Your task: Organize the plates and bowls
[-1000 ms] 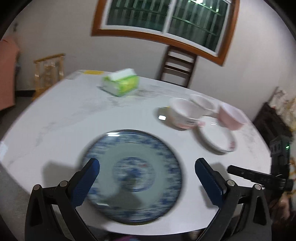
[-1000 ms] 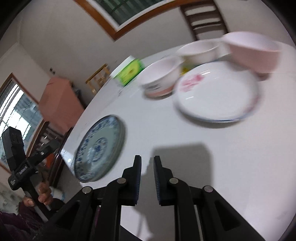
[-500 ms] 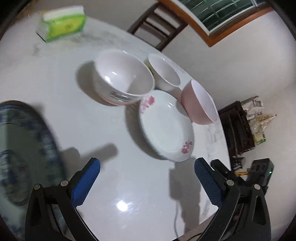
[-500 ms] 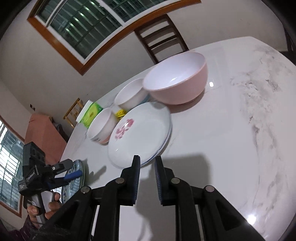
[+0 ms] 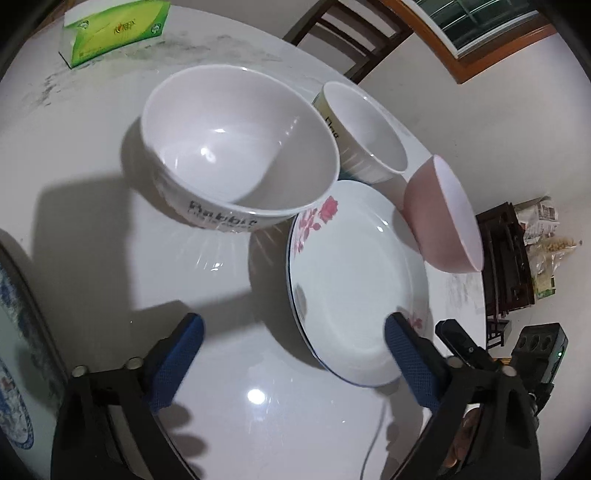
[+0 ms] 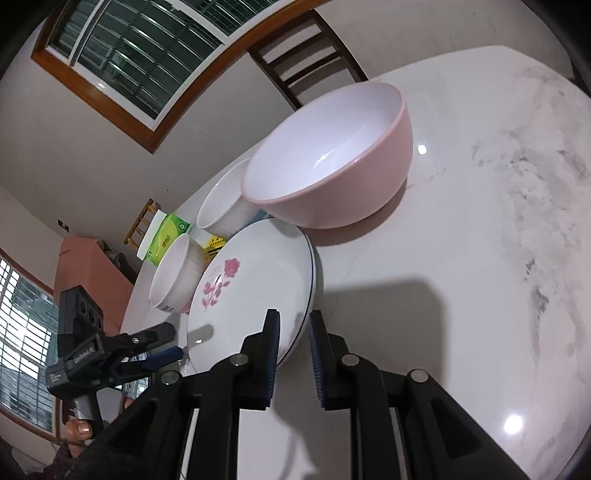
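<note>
A white plate with pink flowers [image 5: 354,280] lies on the white table [image 5: 92,229], also in the right wrist view [image 6: 251,295]. Around it stand a white lettered bowl [image 5: 236,147], a smaller white bowl [image 5: 365,129] and a pink bowl [image 5: 443,214], the pink bowl [image 6: 332,166] large in the right wrist view. My left gripper [image 5: 291,354] is open wide, its right finger over the plate's near rim. My right gripper [image 6: 293,332] has its jaws narrowly apart astride the plate's rim. A blue patterned plate [image 5: 14,350] lies at the left edge.
A green tissue box [image 5: 114,29] sits at the table's far side. A wooden chair [image 5: 347,40] stands behind the table. A dark shelf with packets [image 5: 517,254] stands to the right. The table's right part [image 6: 498,221] is marbled.
Both grippers moved closer to the flowered plate. The right gripper's jaws have opened slightly and now straddle its rim. The left view has swung off the blue plate toward the bowls.
</note>
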